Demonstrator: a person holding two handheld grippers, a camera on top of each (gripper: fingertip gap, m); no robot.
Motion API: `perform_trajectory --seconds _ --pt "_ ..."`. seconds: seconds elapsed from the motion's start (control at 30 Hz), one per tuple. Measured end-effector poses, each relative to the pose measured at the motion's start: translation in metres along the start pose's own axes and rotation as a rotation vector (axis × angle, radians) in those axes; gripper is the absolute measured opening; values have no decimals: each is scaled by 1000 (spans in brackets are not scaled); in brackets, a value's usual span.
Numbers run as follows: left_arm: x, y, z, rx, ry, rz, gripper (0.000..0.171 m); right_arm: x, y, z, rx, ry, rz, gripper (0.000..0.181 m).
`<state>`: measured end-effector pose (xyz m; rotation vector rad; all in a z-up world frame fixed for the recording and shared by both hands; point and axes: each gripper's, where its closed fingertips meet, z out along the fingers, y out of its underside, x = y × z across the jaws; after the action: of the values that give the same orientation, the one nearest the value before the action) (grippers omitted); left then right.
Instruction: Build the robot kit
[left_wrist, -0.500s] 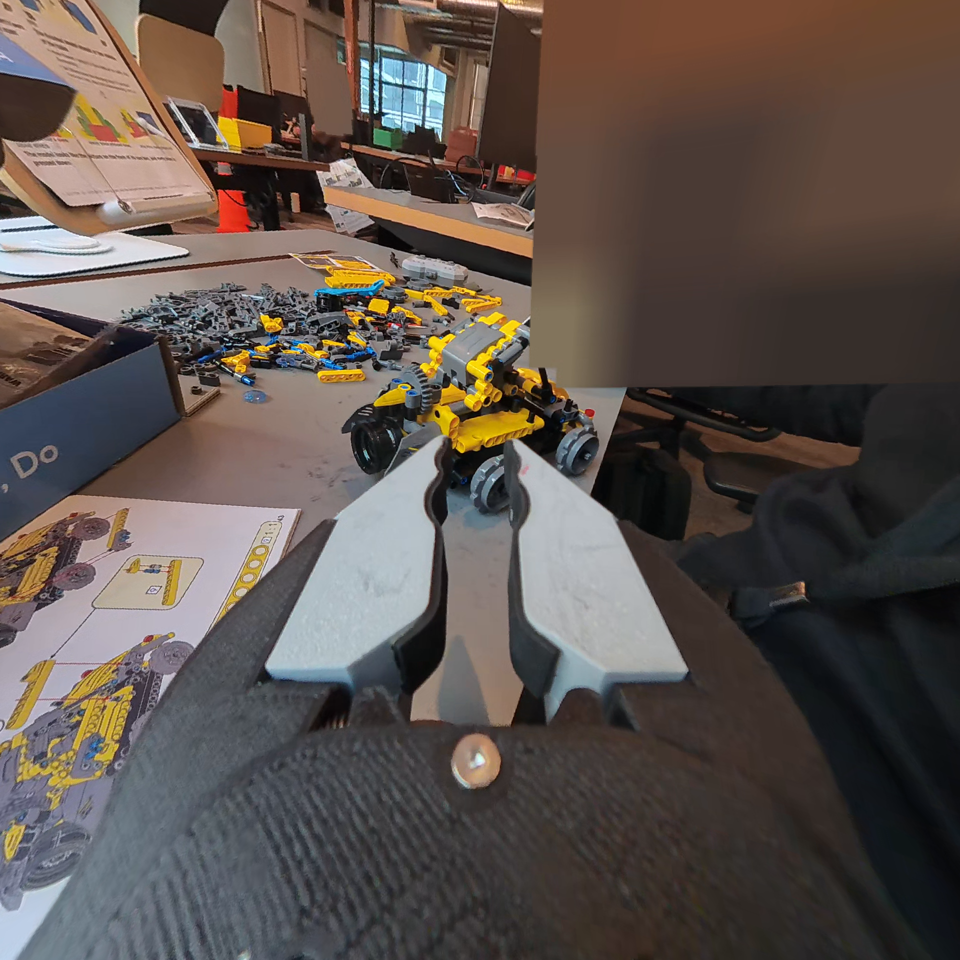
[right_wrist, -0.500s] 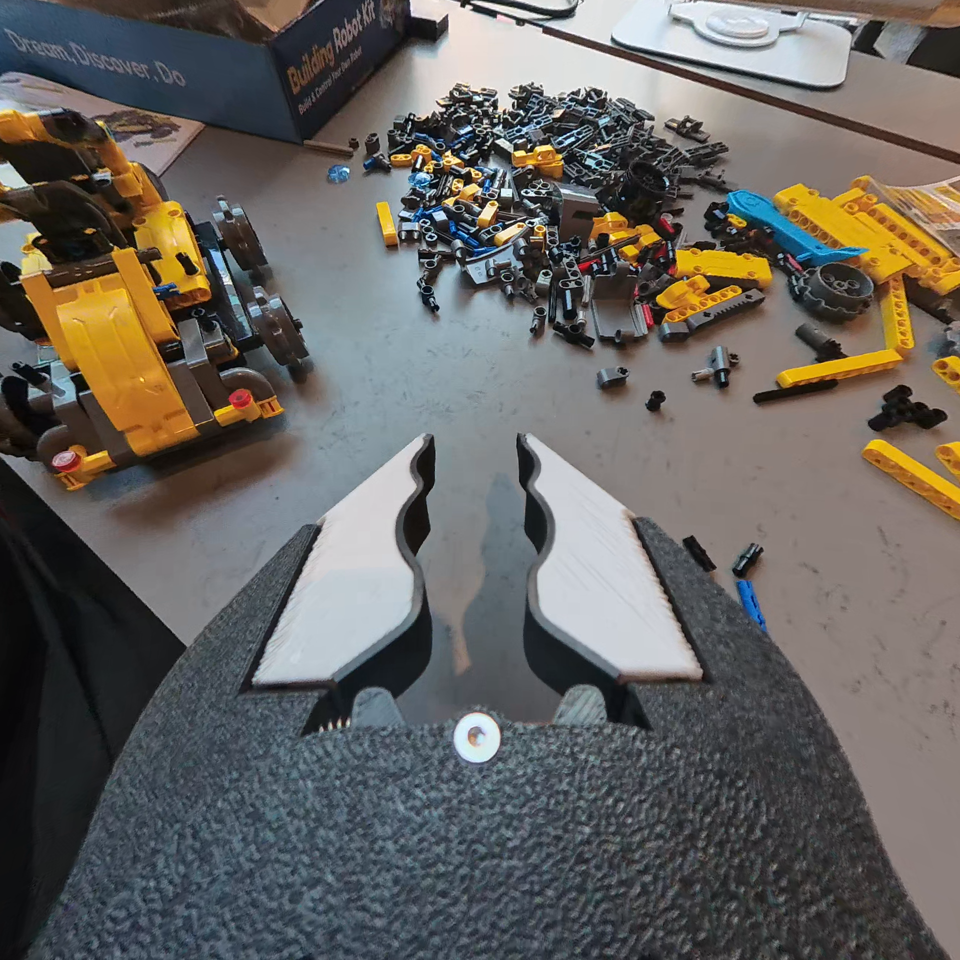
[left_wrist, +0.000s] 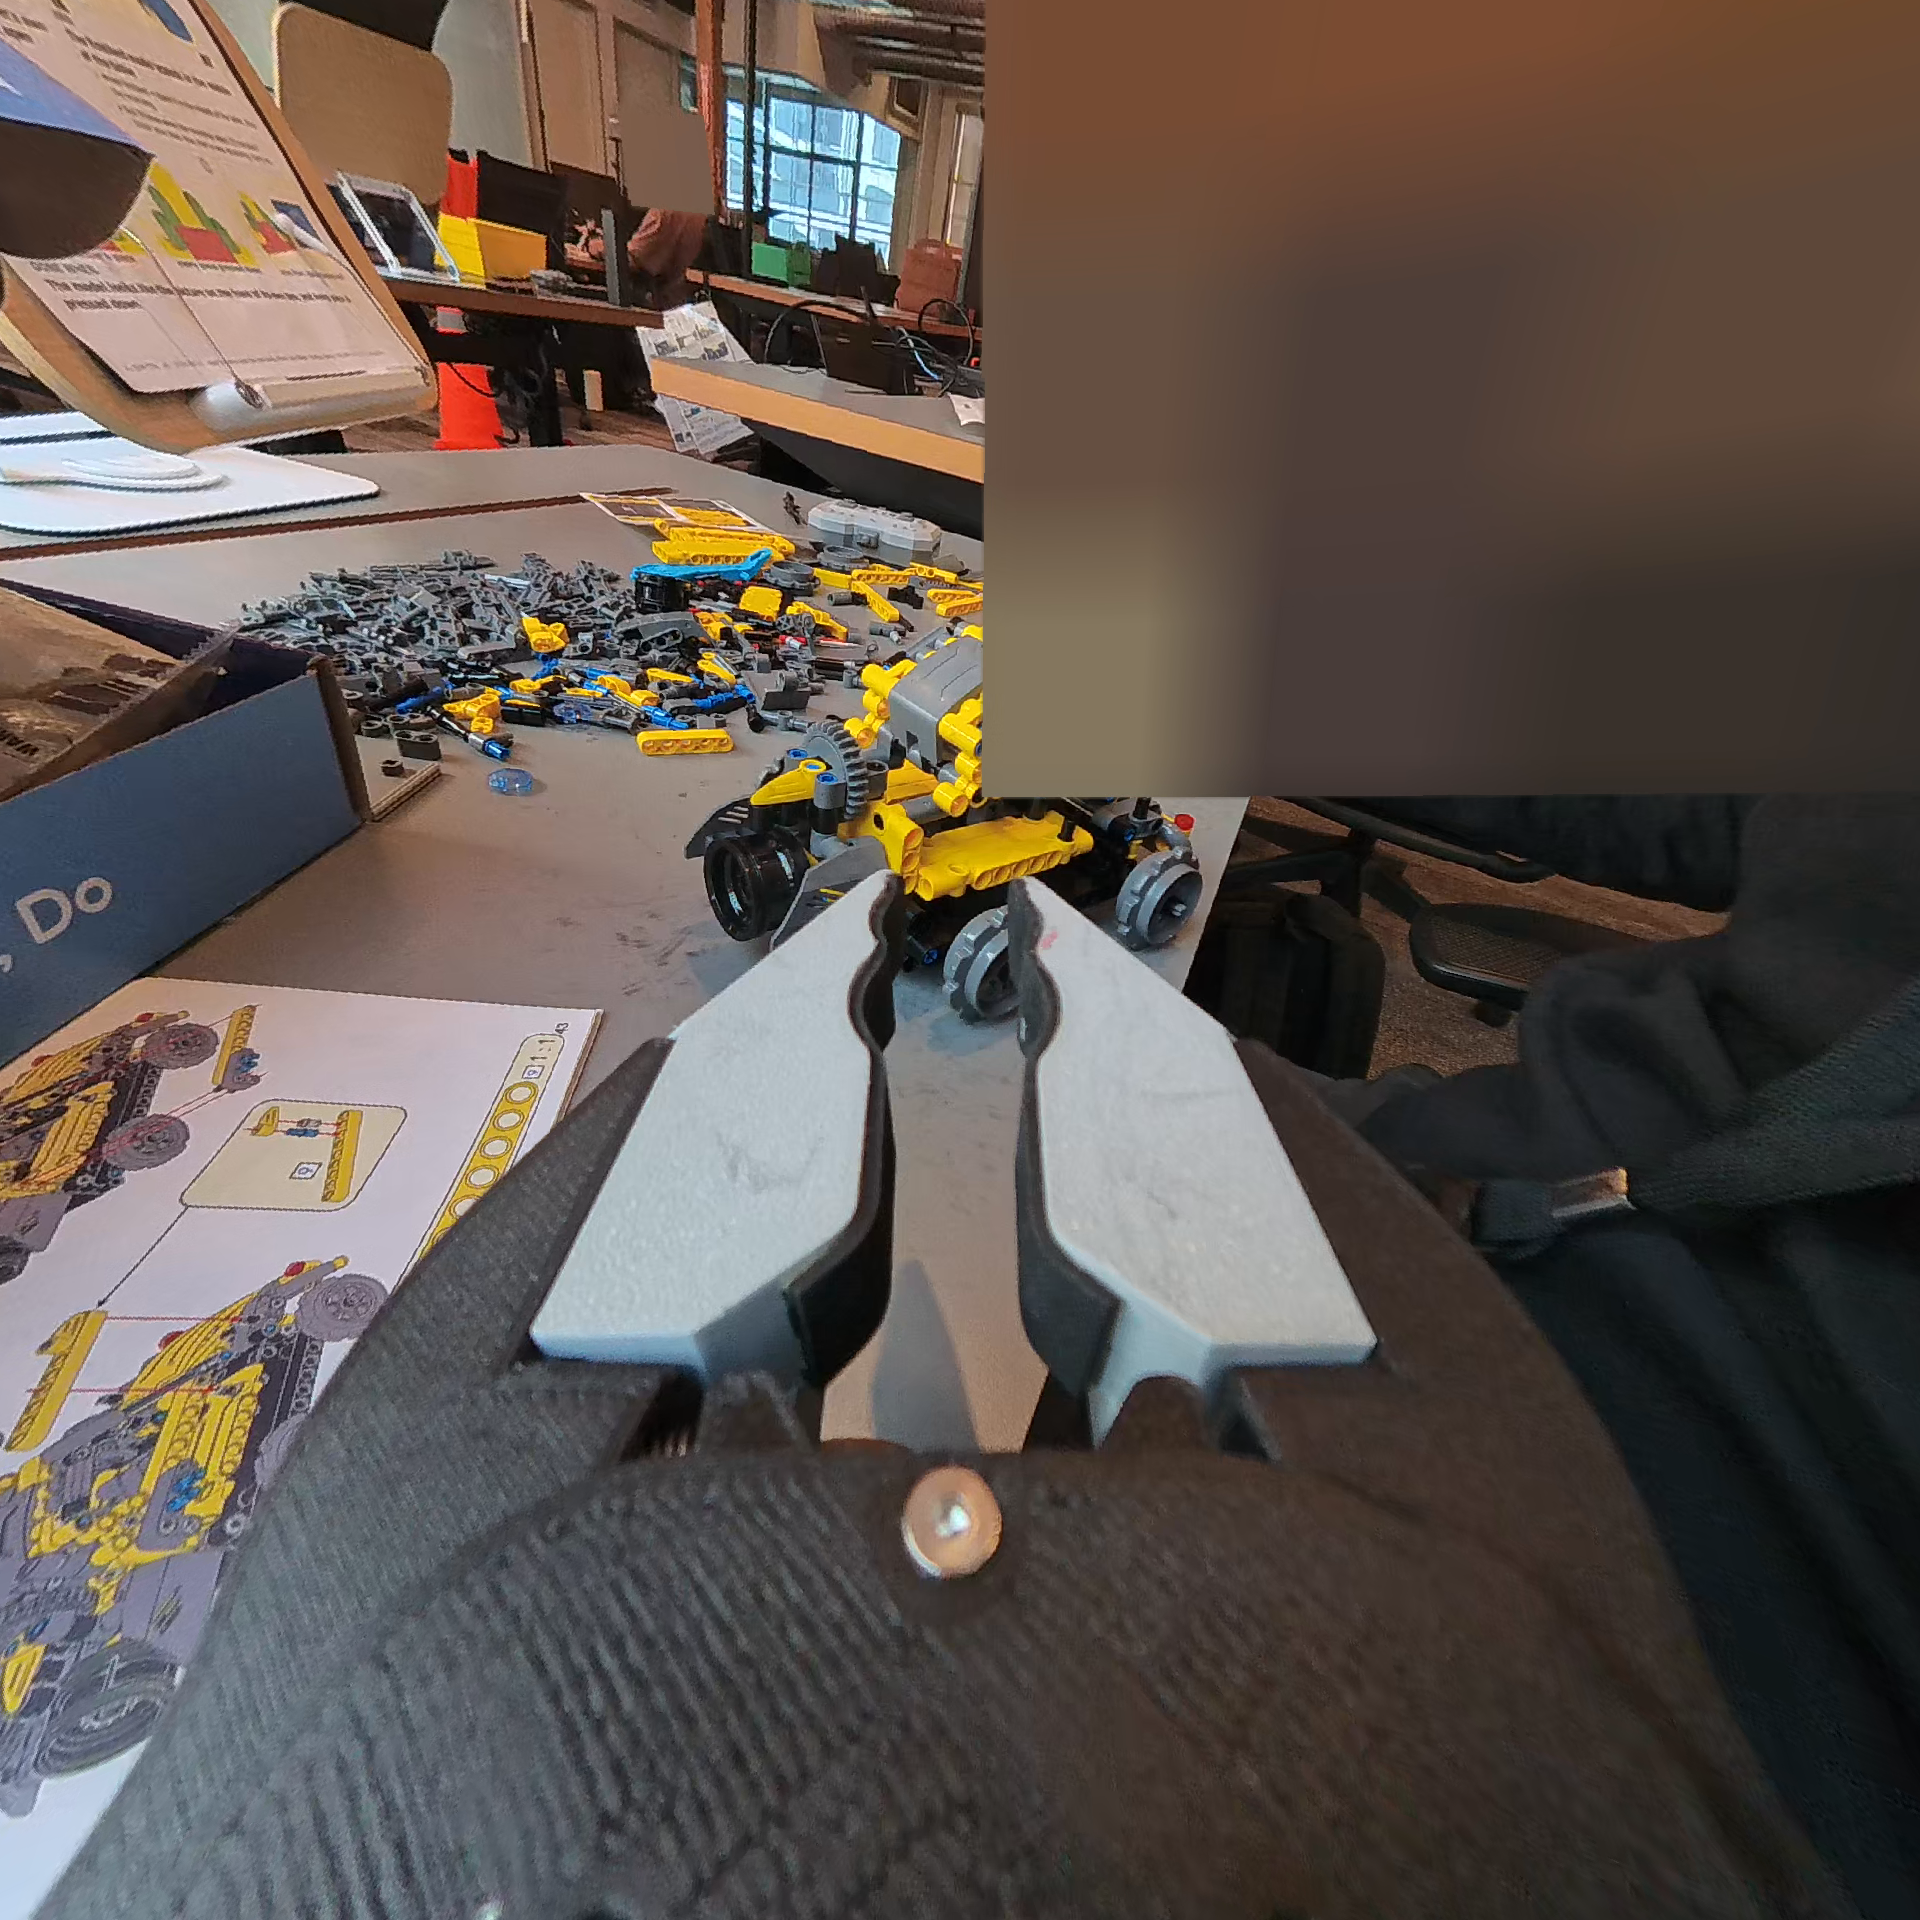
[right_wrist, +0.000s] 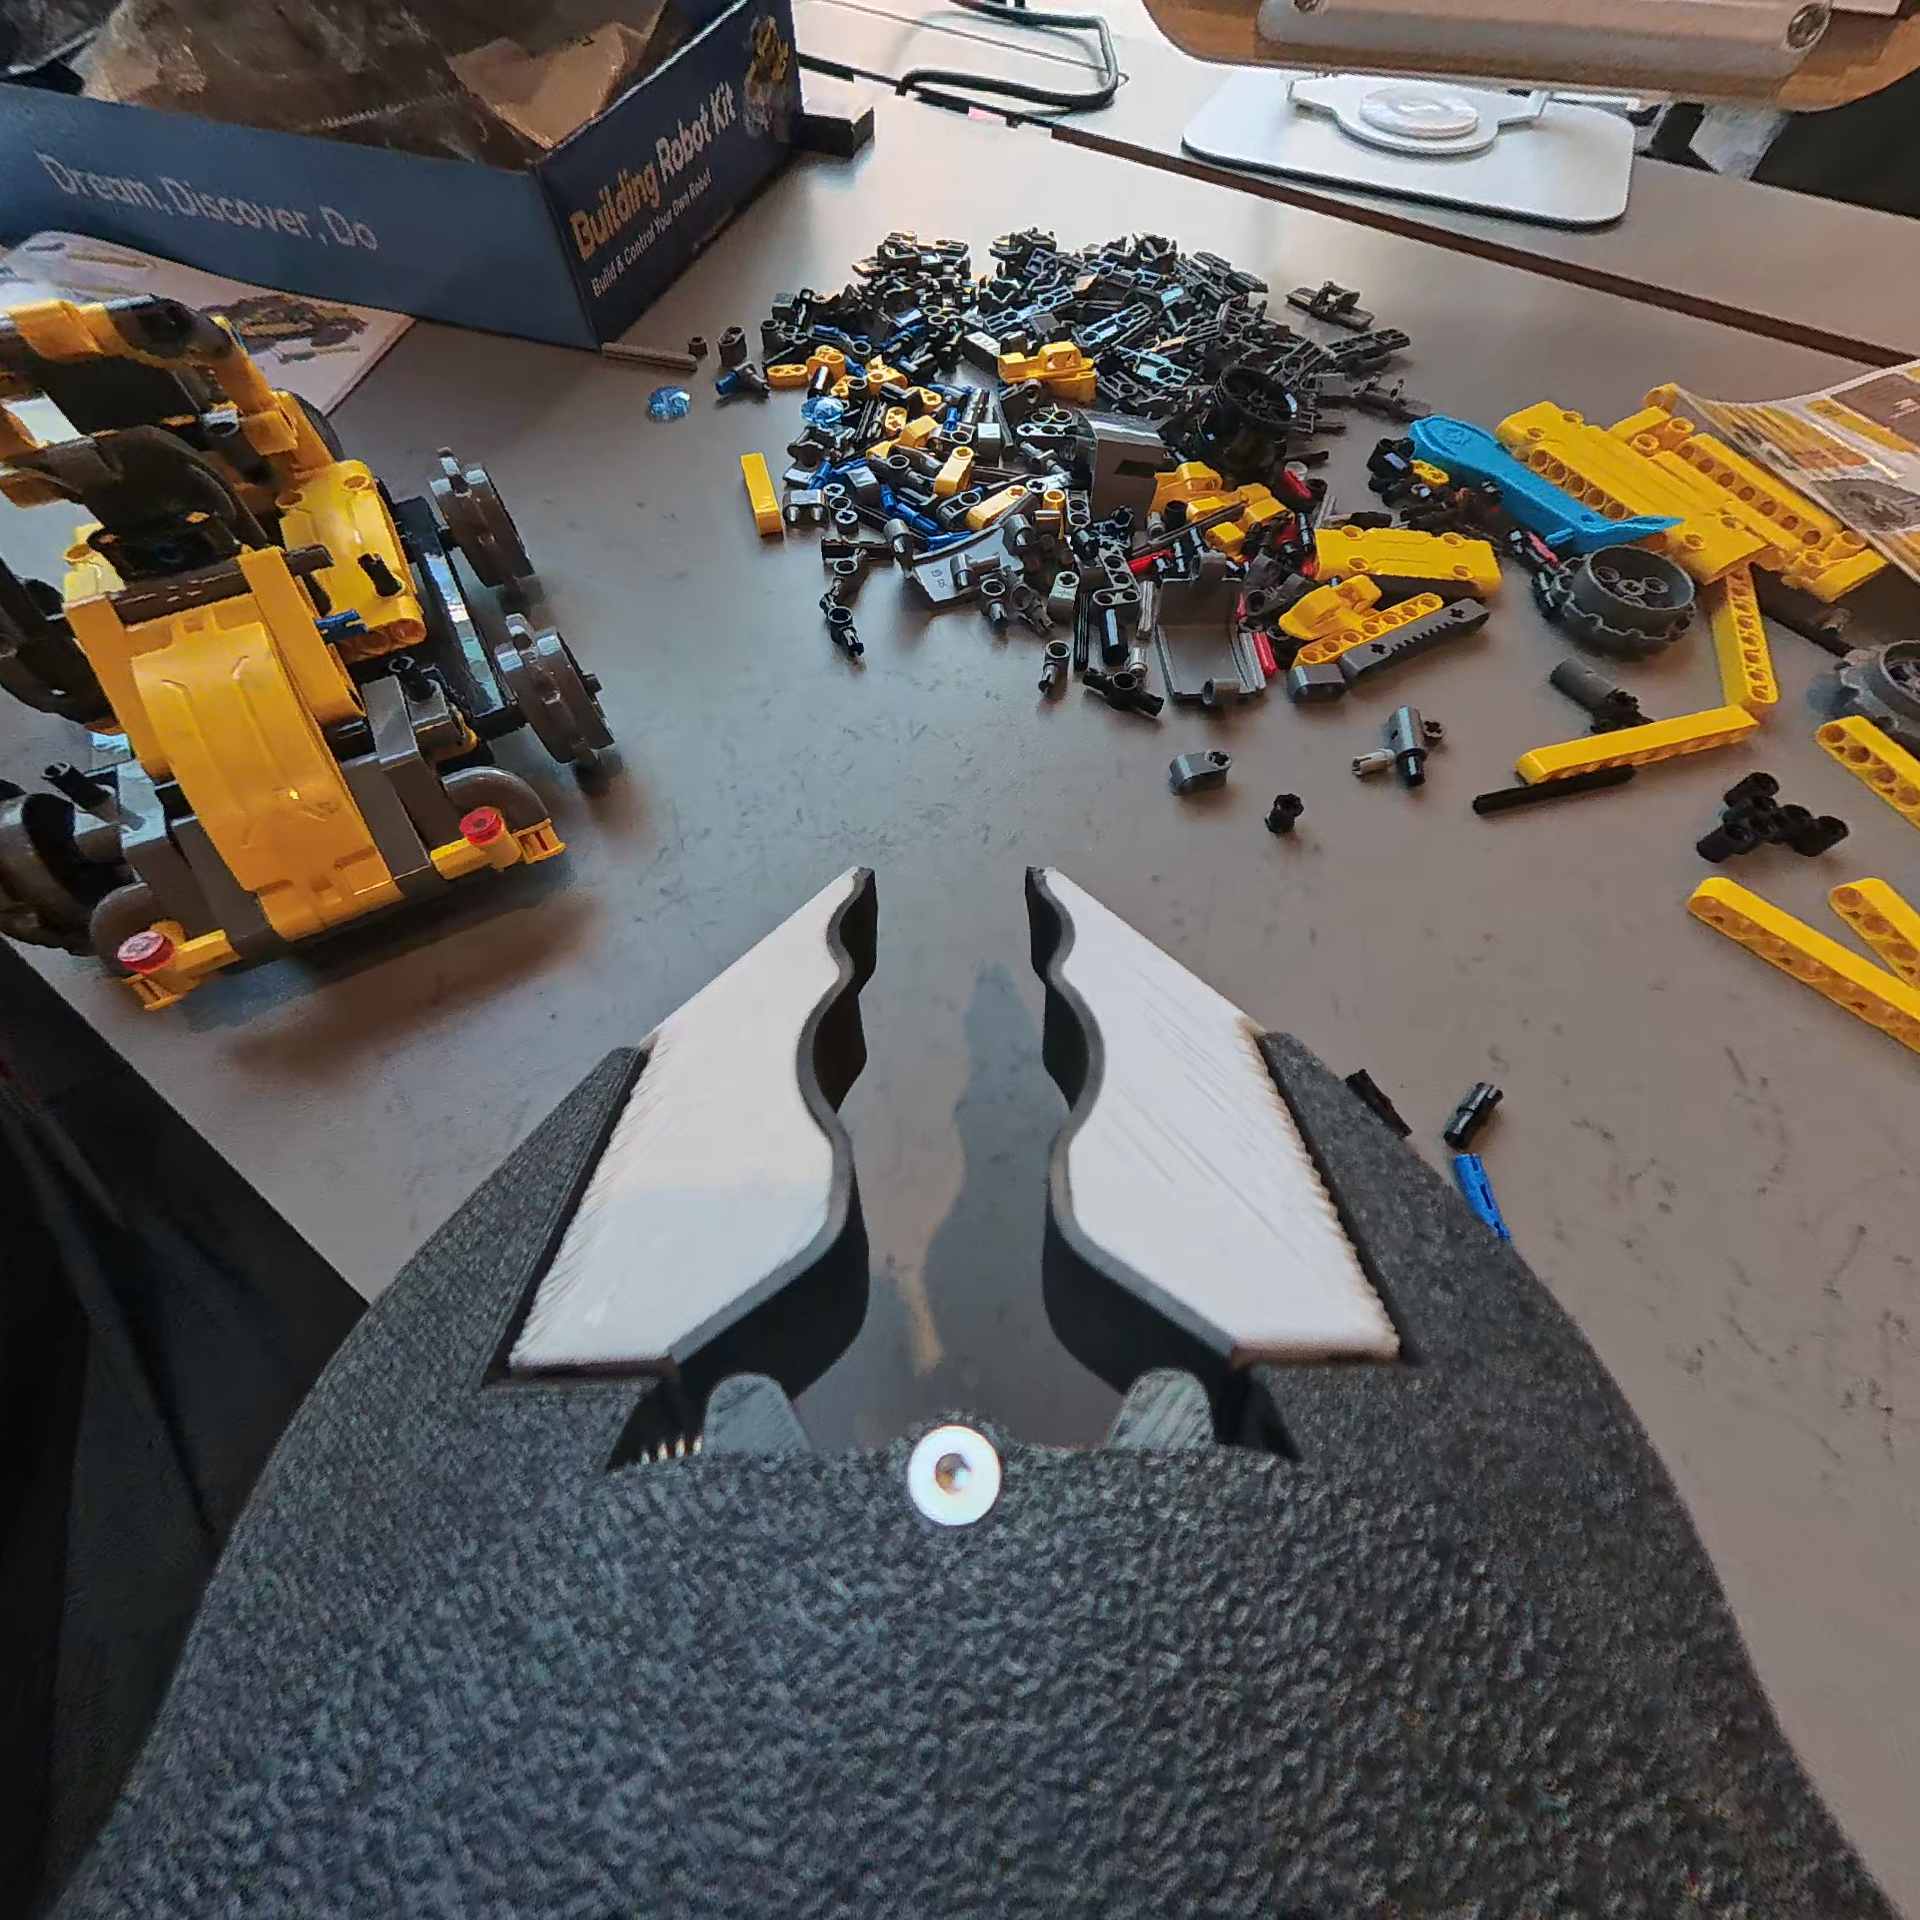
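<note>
On the grey tabletop (right_wrist: 831, 790), the open blue box (right_wrist: 312, 223) shows only crumpled brown packing inside. My left hand-held gripper (left_wrist: 951, 904), released and empty, hovers just before the yellow model vehicle (left_wrist: 935, 842); my right hand-held gripper (right_wrist: 951, 894), equally released, faces the loose parts pile (right_wrist: 1091, 499).

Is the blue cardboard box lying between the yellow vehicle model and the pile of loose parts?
No, the blue cardboard box sits behind both, at the table's far side.
</note>
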<state>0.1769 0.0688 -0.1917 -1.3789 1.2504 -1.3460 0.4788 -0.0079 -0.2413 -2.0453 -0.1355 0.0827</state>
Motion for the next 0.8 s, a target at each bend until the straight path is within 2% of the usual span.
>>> perform_trajectory --seconds 0.13,0.23,0.3,0.37,0.5,0.57,0.67,0.8 --pt "1 0 0 -2 6 -1 17 3 0 0 1 18 11 26" --pt "0 0 0 1 8 -9 17 15 -5 1 9 87 35 16" --pt "0 0 0 -2 10 -17 17 21 -21 6 34 121 7 15" --pt "0 0 0 -2 8 -18 17 22 -42 20 19 95 -13 19" --pt "0 2 1 -14 6 -13 17 21 -90 67 -24 -11 -59 14" --pt "0 2 2 -18 5 -10 17 20 -104 100 -97 -52 -83 7" --pt "2 3 2 -20 19 -4 16 0 -109 153 -242 -179 -130 10" --pt "4 4 2 -25 32 0 16 -8 -97 204 -455 -262 -419 8"
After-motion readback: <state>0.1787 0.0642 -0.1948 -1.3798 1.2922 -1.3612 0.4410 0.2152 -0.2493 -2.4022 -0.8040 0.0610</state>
